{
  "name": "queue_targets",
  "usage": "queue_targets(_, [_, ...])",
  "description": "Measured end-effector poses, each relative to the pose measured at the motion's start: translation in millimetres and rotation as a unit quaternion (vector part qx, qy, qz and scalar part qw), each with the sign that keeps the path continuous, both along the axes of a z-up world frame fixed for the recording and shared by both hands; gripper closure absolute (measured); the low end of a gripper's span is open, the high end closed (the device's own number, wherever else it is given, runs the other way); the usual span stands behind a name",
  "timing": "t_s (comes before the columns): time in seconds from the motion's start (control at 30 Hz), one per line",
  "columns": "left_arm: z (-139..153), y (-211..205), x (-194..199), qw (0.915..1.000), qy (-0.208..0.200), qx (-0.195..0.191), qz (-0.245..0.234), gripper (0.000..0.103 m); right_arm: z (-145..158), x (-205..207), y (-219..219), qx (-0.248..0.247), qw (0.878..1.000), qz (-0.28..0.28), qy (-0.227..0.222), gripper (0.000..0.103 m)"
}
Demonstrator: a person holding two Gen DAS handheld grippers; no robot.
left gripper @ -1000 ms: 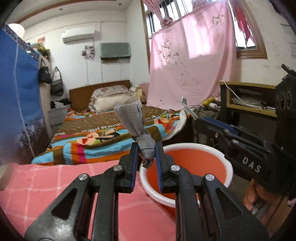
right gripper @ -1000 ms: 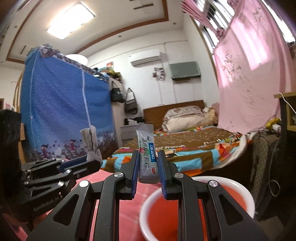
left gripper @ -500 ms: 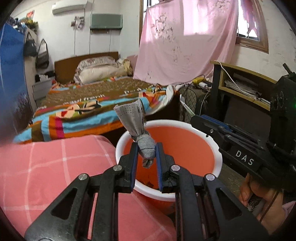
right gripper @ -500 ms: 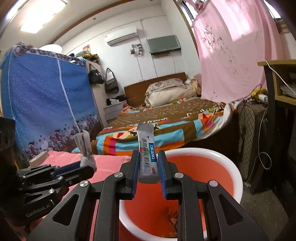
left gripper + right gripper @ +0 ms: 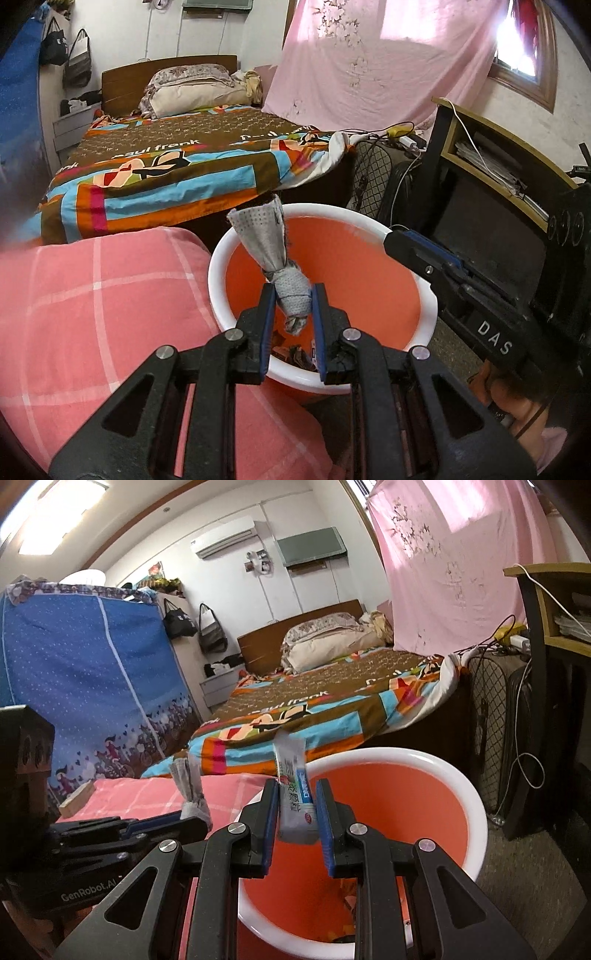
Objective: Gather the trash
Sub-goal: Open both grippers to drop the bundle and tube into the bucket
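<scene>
My left gripper (image 5: 293, 306) is shut on a twisted grey wrapper (image 5: 275, 266), held upright over the near rim of an orange bin with a white rim (image 5: 332, 218). Scraps of trash lie at the bin's bottom (image 5: 295, 356). In the right wrist view my right gripper (image 5: 297, 805) is shut on a white sachet with blue print (image 5: 295, 794), just above the bin's (image 5: 476, 812) left edge. The left gripper with its grey wrapper (image 5: 190, 794) shows at the lower left there; the right gripper's finger (image 5: 443, 266) crosses the left wrist view at right.
A pink checked cloth (image 5: 92, 314) covers the surface left of the bin. Behind lies a bed with a colourful cover (image 5: 177, 166). A dark desk with cables (image 5: 498, 177) stands right, a blue fabric wardrobe (image 5: 85, 686) left. A small wooden block (image 5: 75, 799) rests on the cloth.
Both grippers have tilted down and moved toward the bin, which now fills more of each view. Each still grips its piece of trash.
</scene>
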State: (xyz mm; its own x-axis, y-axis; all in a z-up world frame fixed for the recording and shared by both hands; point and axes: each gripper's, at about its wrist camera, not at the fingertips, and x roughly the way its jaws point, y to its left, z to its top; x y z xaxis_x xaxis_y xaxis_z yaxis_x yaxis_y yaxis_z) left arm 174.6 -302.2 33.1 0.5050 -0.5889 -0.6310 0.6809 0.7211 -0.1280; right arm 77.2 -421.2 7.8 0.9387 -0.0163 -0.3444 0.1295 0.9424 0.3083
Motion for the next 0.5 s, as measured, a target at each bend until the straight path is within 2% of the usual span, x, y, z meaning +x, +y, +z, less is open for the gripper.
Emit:
queue_targets(0.23, [-0.3,-2.7,6.0,0.9999,0.014,0.007,0.003,0.077,-1.5,1.5,0.6,0.004,1.000,0.000,0.010,0.084])
queue_targets(0.5, [-0.2,6.8,8.9,0.9996,0.020,-0.002,0.021,0.064,0.1,1.3,0.6,0.006,1.000,-0.005,0.012,0.082])
